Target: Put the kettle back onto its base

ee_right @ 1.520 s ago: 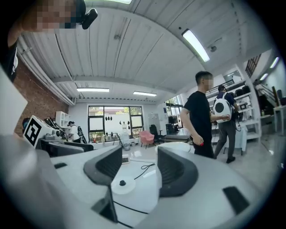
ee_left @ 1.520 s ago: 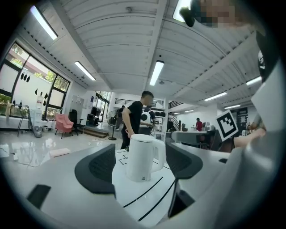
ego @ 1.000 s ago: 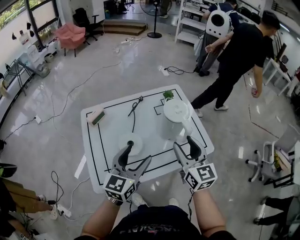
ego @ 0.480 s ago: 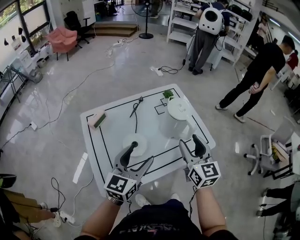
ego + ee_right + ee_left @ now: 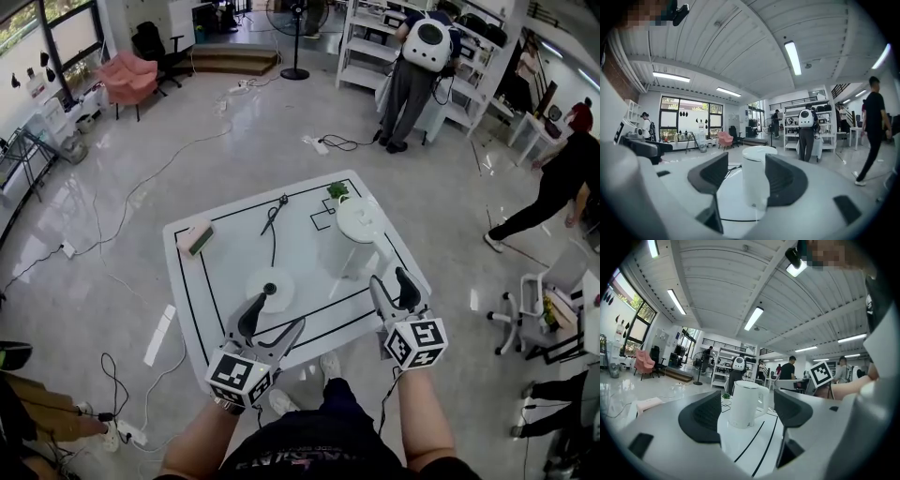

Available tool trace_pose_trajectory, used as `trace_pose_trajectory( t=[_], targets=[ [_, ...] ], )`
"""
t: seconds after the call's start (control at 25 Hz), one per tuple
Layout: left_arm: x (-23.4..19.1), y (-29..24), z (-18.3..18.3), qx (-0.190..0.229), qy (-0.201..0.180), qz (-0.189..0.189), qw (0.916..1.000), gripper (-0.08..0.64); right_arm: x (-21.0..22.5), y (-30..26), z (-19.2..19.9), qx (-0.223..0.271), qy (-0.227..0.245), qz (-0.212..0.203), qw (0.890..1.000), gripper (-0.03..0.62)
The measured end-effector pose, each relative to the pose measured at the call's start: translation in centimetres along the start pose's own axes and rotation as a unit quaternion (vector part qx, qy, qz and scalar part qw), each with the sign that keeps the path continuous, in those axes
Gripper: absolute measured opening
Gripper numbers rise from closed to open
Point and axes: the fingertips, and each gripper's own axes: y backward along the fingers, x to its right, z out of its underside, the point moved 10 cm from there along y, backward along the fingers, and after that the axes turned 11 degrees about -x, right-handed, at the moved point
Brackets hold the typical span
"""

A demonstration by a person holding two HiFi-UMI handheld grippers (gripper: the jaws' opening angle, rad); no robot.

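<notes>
We hold both tools over the near edge of the white counter [image 5: 220, 281]. The kettle [image 5: 359, 234] is a smooth white cylinder. Its lid is shut, so its contents are hidden. It stands on the counter to the right of its base [image 5: 270, 289], apart from it. The base is a flat round white disc with a dark centre stud. Our left tool [image 5: 278, 311] gapes wide and empty just beside the base. Our right tool [image 5: 390, 278] is also spread, gripping nothing, and points at the kettle.

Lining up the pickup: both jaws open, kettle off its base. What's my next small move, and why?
Probably ease the right gripper forward onto the kettle: its jaws stand open and empty short of it, and the base sits bare beside the left gripper.
</notes>
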Motion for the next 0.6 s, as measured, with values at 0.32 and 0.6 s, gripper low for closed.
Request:
trace_pose_trajectory(
  t=[0.32,0.6],
  targets=[
    [0.9,-2.2,0.0,-0.005,0.012,-0.02,0.9997,0.342,3.5,-2.2,0.4,-0.021,-0.004,-0.011,1.0,0.232],
    [1.8,-5.3,-1.3,-0.005,0.01,-0.03,0.9995,0.342,6.0,-4.8,0.7,-0.047,0.002,-0.037,0.998,0.232]
  ],
)
